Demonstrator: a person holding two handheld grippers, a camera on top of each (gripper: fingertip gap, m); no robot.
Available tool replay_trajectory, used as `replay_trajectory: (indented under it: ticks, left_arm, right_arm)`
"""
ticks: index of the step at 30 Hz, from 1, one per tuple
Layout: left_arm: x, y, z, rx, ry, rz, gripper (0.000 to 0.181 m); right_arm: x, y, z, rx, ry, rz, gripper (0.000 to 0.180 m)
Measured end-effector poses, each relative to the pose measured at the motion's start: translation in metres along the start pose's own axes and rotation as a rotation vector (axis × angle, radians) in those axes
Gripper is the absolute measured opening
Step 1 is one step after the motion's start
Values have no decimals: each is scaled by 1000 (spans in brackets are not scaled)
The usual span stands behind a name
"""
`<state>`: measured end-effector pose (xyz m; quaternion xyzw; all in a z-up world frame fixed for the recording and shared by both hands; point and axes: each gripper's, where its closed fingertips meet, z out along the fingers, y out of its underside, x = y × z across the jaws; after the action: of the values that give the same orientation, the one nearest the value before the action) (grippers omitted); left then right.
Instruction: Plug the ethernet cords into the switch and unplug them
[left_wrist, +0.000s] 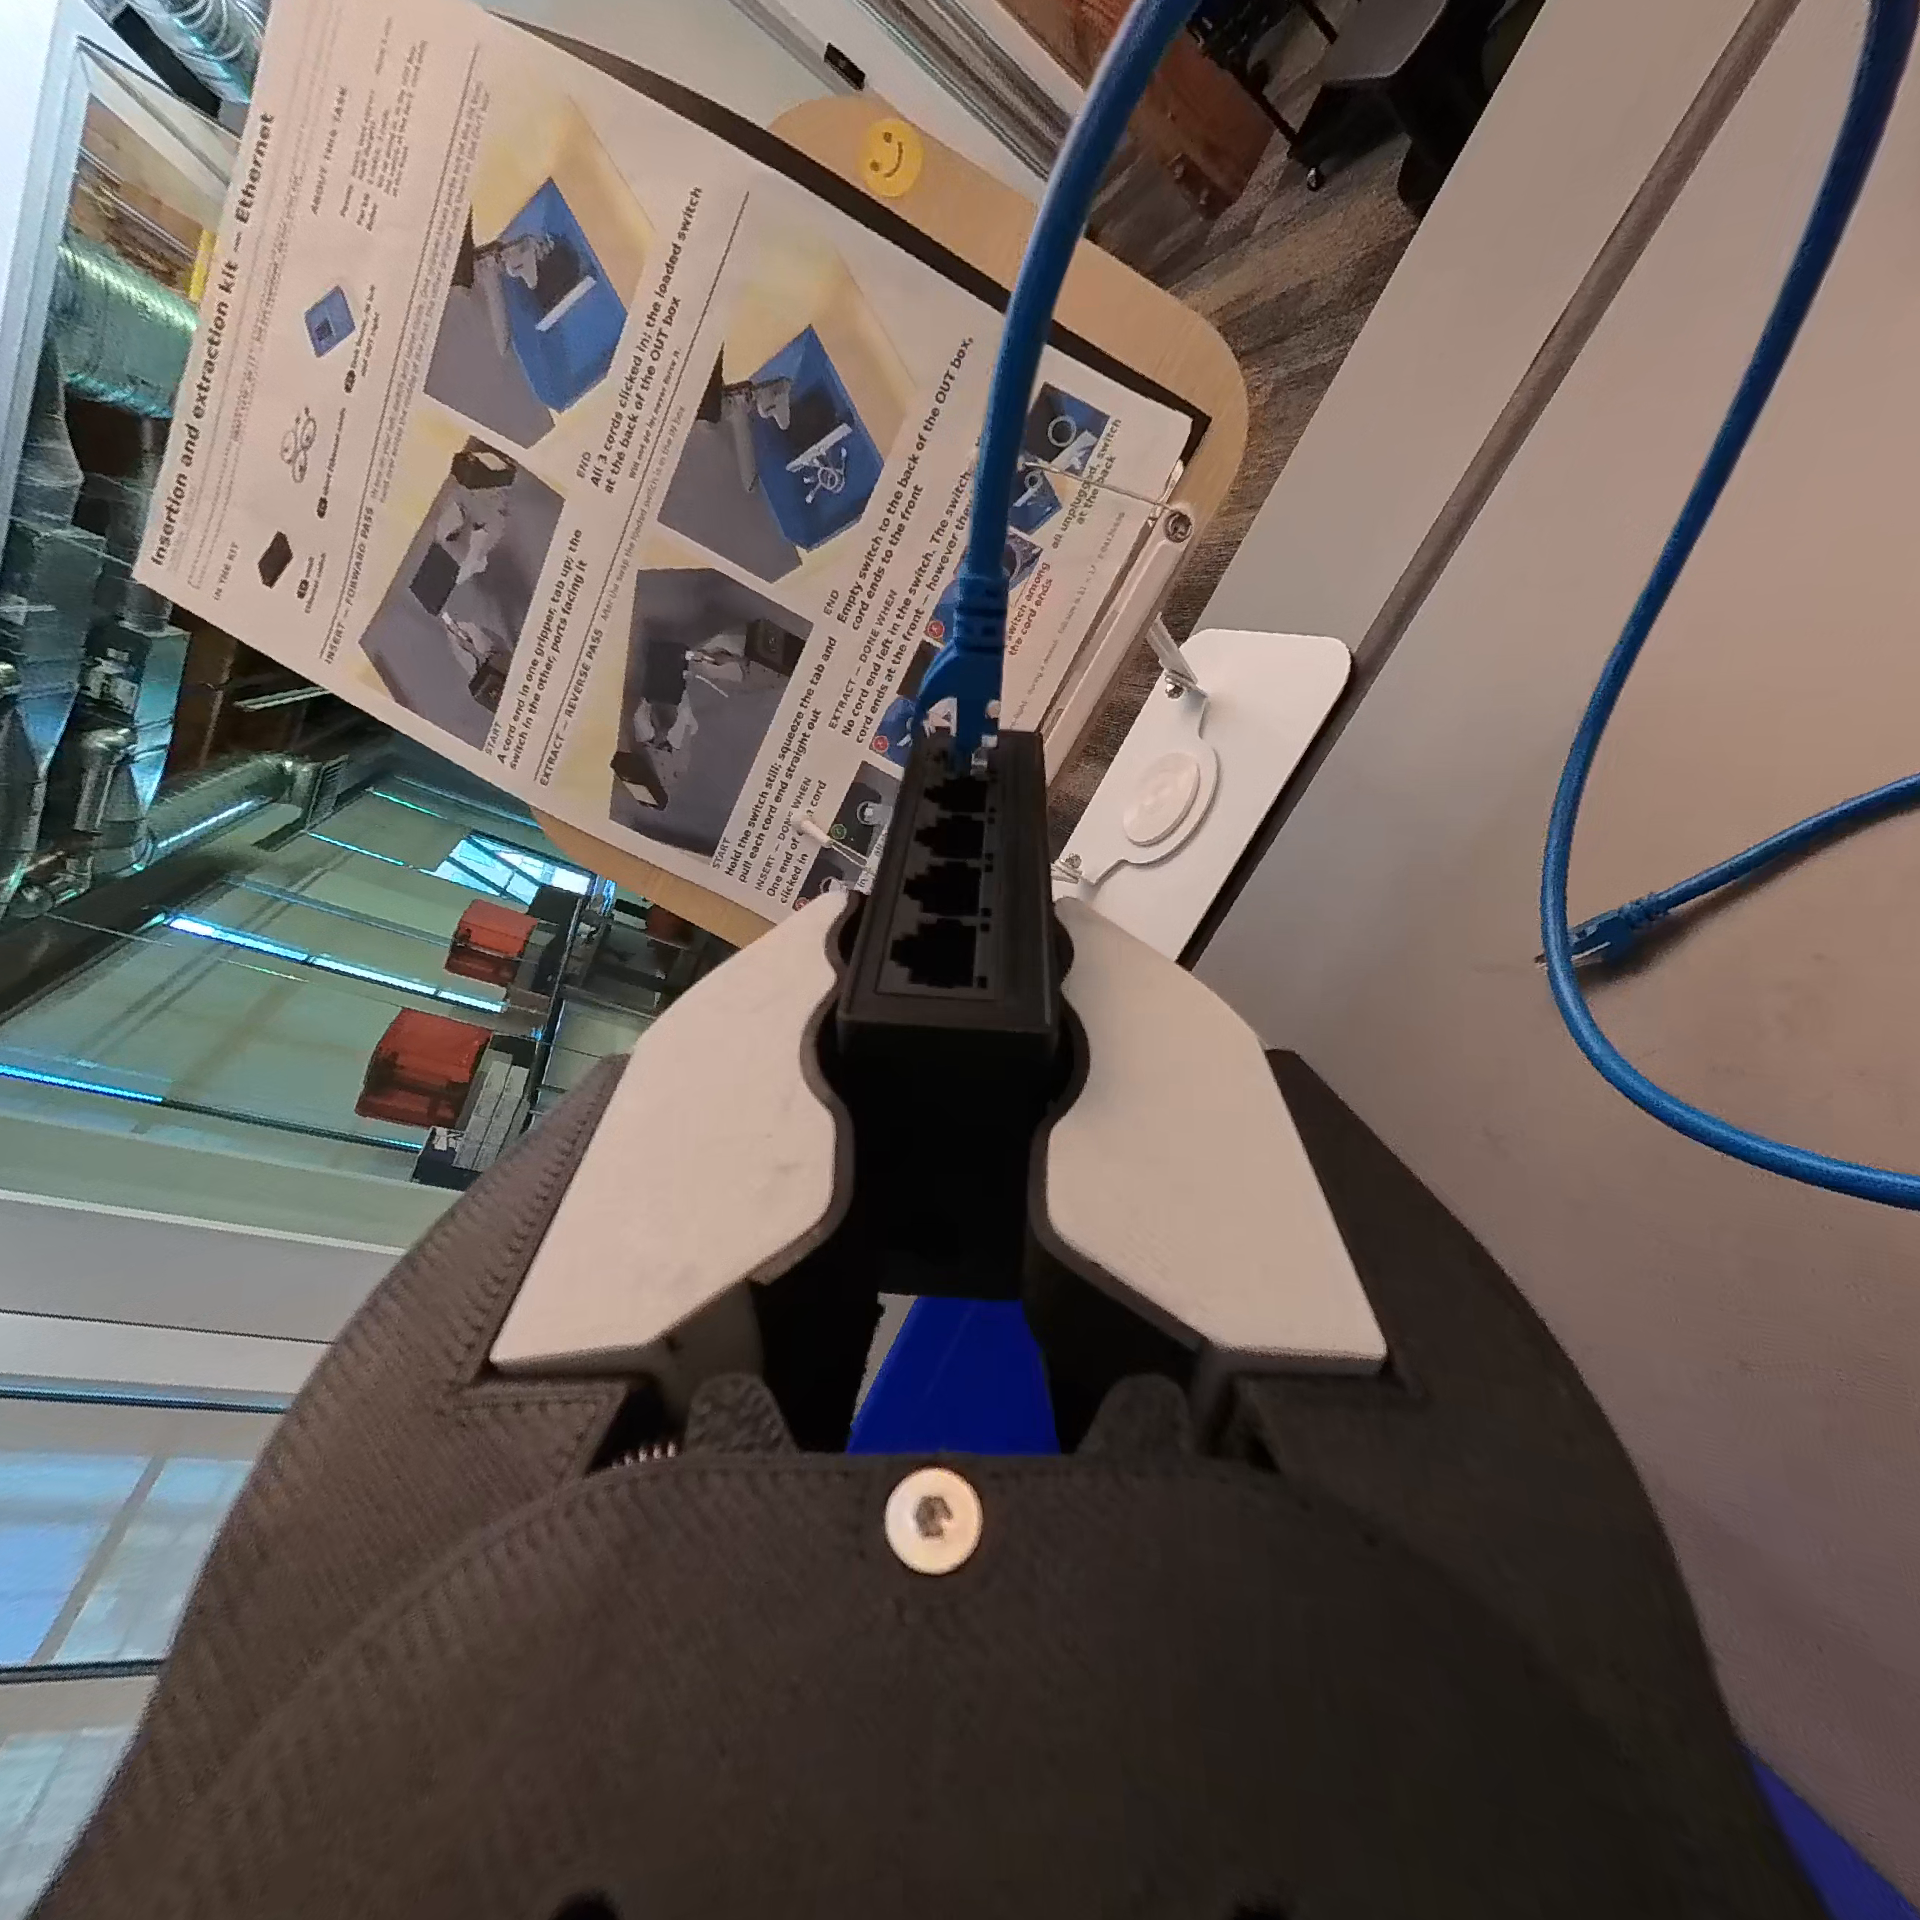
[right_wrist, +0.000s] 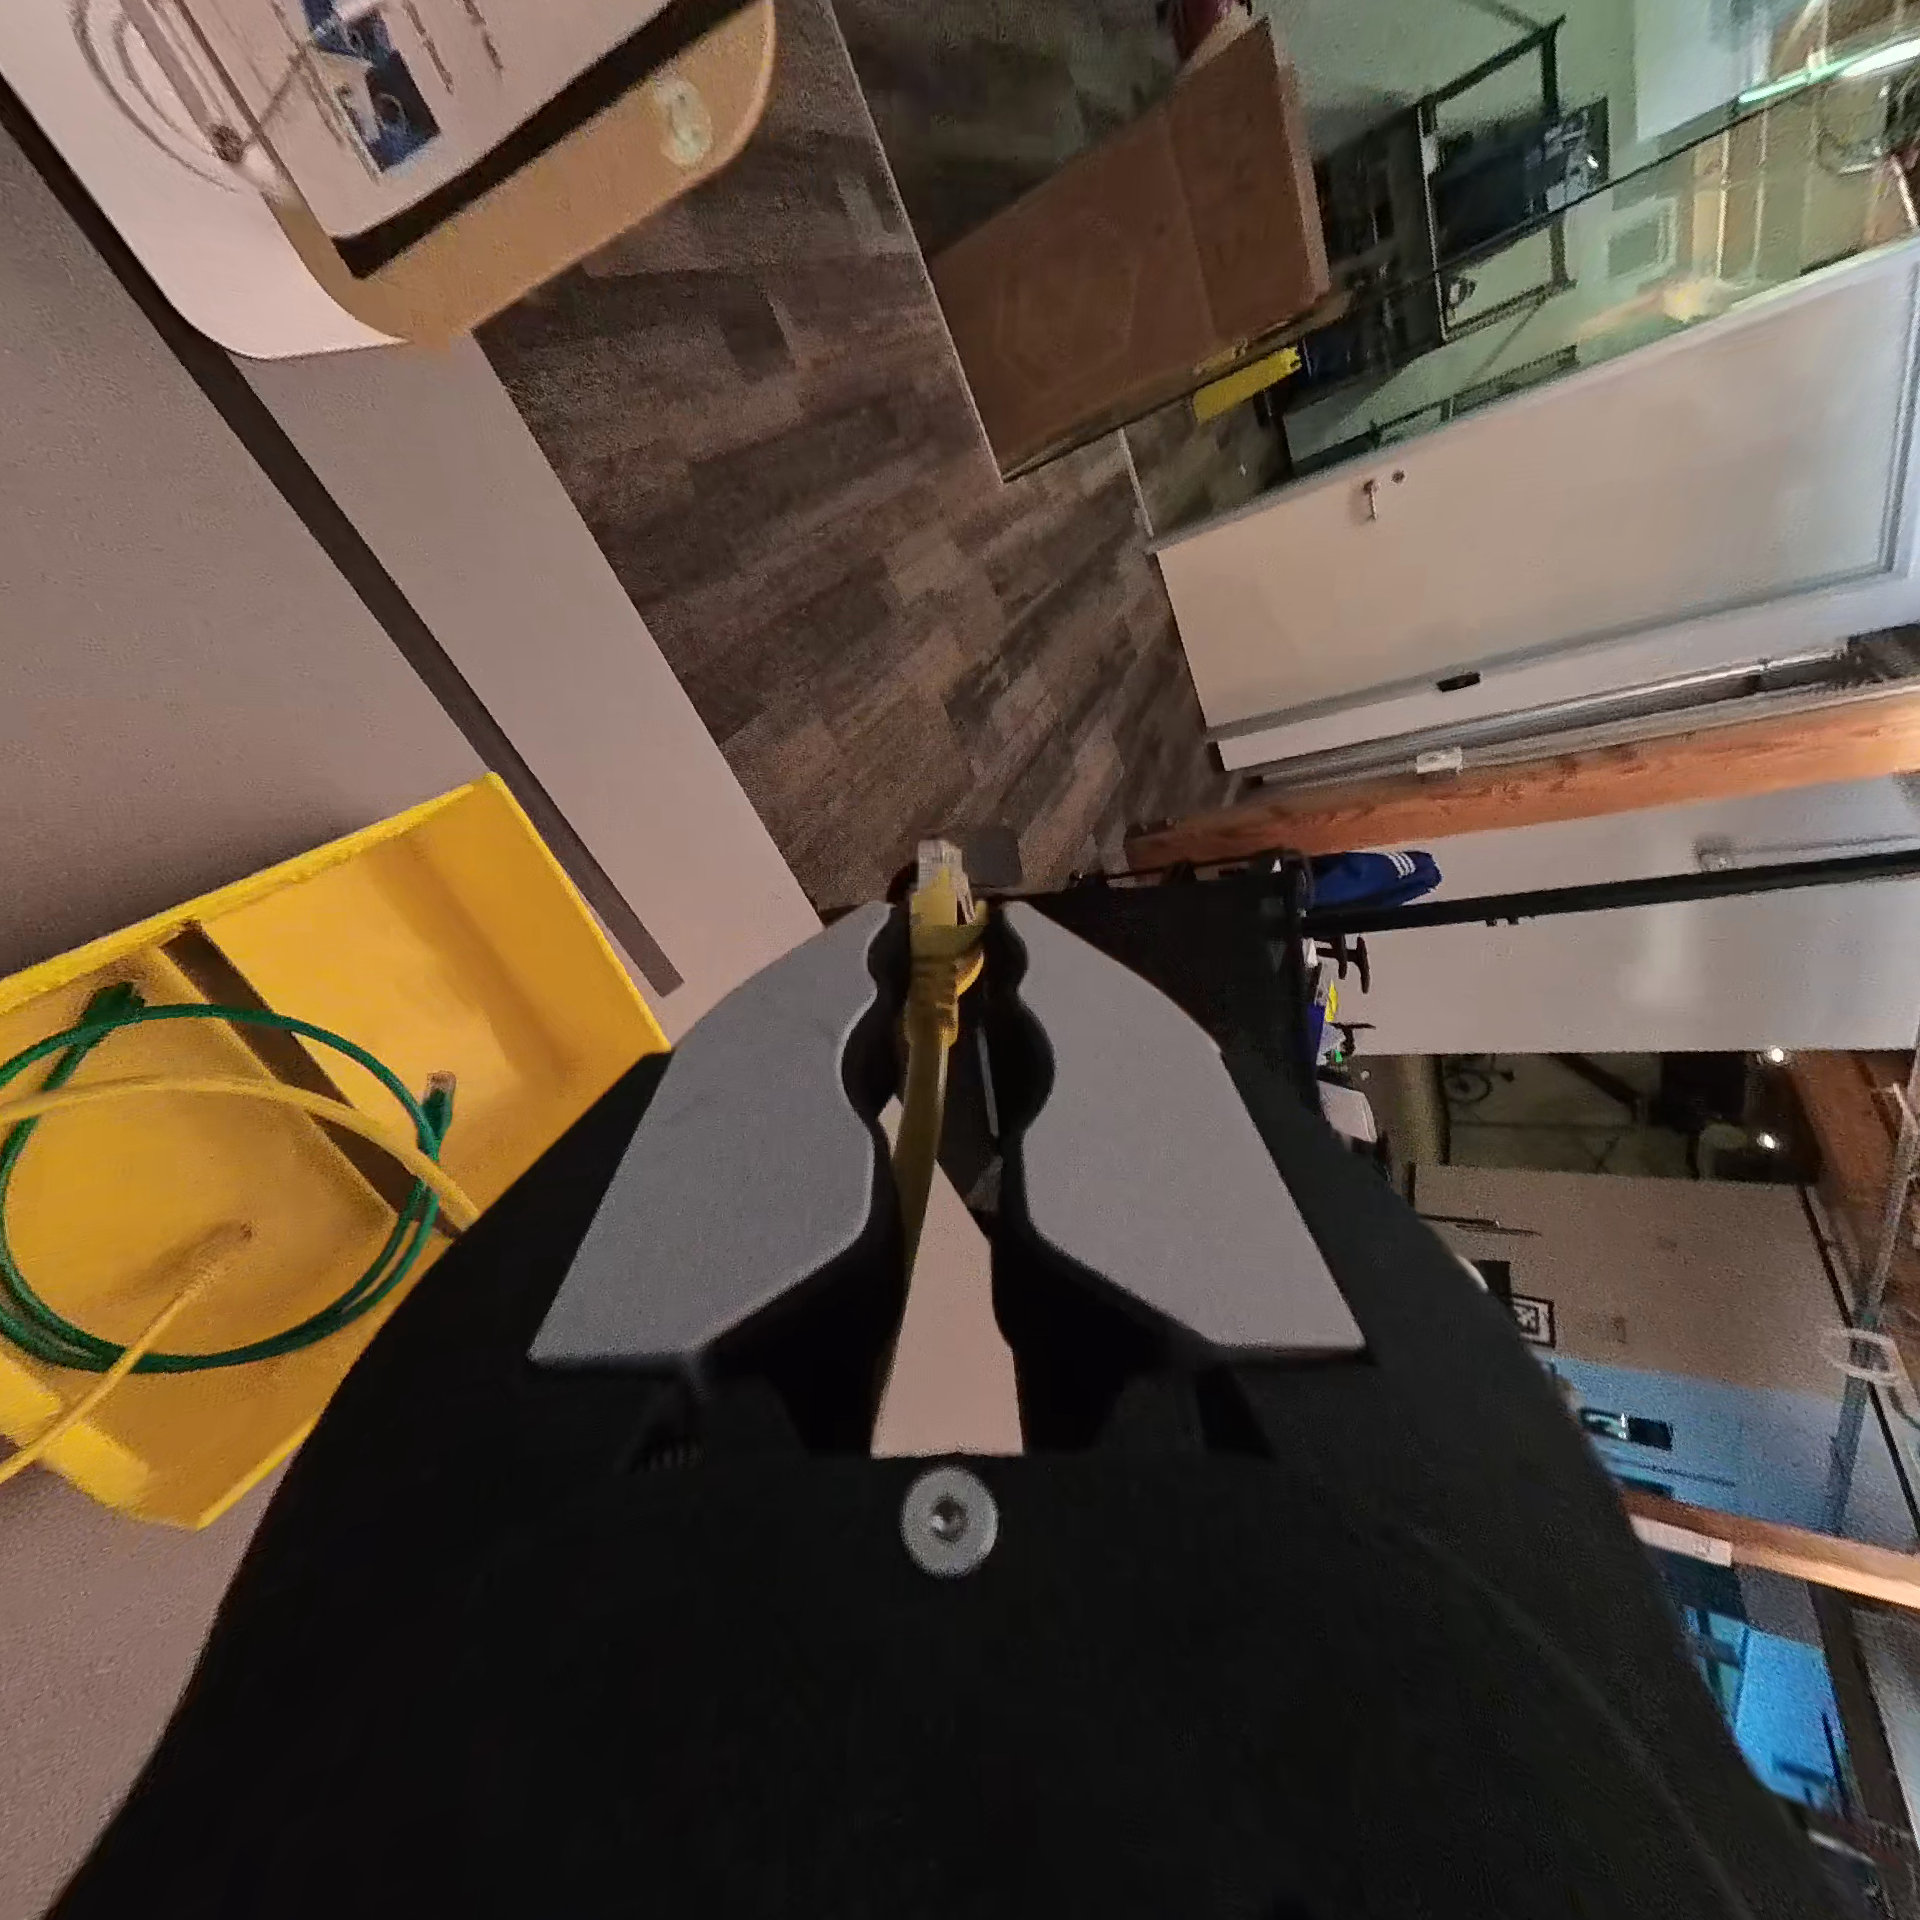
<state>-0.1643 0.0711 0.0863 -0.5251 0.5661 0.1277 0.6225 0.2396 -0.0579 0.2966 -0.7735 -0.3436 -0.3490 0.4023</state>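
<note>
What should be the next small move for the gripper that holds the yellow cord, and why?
Probably bring the right gripper with the yellow cord toward a free port of the switch. The left gripper clamps the switch, ports showing; only the blue cord is plugged in, at the far end.

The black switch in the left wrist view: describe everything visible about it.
The switch is a small black box, plastic by the look of it, clamped between the left gripper's grey fingers, which press on its two long sides. Its port face shows a single row of sockets. The farthest socket holds the blue cord's plug; four nearer sockets are empty. It is held off the table, in front of an instruction sheet.
</note>
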Motion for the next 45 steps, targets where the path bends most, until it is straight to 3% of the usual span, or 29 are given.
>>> replay_trajectory:
  ticks: [6,9,17,22,25,31,34,40,42,45]
  left_arm:
    - [1,3,3,-12,4,-2,29]
    - [3,3,5,-20,8,9,30]
    - [8,-4,3,-8,16,27,29]
    - [10,-5,3,-3,21,26,29]
    - [12,-5,5,-13,30,31,29]
    - [21,-11,6,-4,52,49,29]
    - [24,-14,5,3,57,55,29]
    - [22,-19,1,28,62,44,29]
    - [22,-20,-1,36,62,42,29]
    - [22,-22,-2,45,66,37,29]
  right_arm:
    - [31,27,-9,-19,72,78,15]
    - [20,34,-1,-5,57,91,15]
    - [-115,96,79,-30,-208,271,15]
    - [-196,129,118,-79,-285,404,15]
    - [-236,124,131,-81,-400,584,15]
    - [-271,94,154,67,-393,813,17]
    - [-296,94,163,63,-437,845,29]
    - [-283,90,158,405,-230,884,39]
    - [-262,80,138,586,-141,883,38]
    - [-213,82,104,872,13,1061,30]
